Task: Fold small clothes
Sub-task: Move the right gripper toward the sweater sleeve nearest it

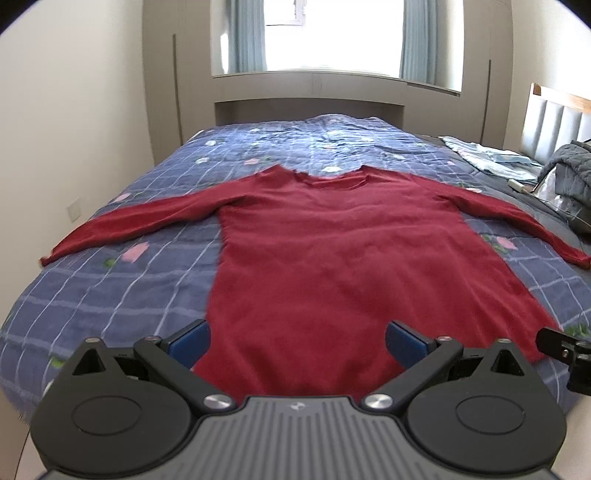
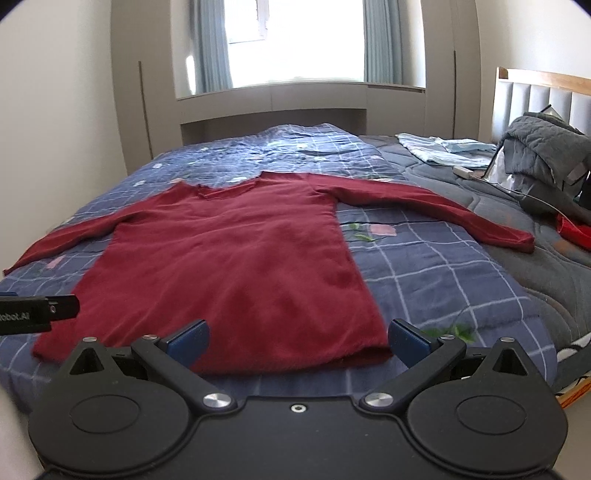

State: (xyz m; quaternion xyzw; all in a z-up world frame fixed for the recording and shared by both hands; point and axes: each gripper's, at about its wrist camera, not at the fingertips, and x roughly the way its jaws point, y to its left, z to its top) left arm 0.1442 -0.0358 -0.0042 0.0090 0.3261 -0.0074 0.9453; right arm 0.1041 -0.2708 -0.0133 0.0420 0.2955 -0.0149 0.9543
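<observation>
While sweater [image 1: 325, 266] lies flat, both claws agape

Red long-sleeved sweater [image 1: 325, 258], flat and unfolded, sleeves spread, on the bed.

A bedroom in a home — a wide bed [image 1: 110, 295] fills the room, spread with a blue checked quilt [image 2: 424, 273] printed with flowers. A padded grey headboard [image 2: 535, 99] in a wooden frame stands on the right, with a grey jacket [image 2: 535, 147] heaped beside it. Beyond the bed, pale blue curtains [image 1: 245, 37] flank a bright window [image 1: 332, 33] set among built-in cabinets.
</observation>
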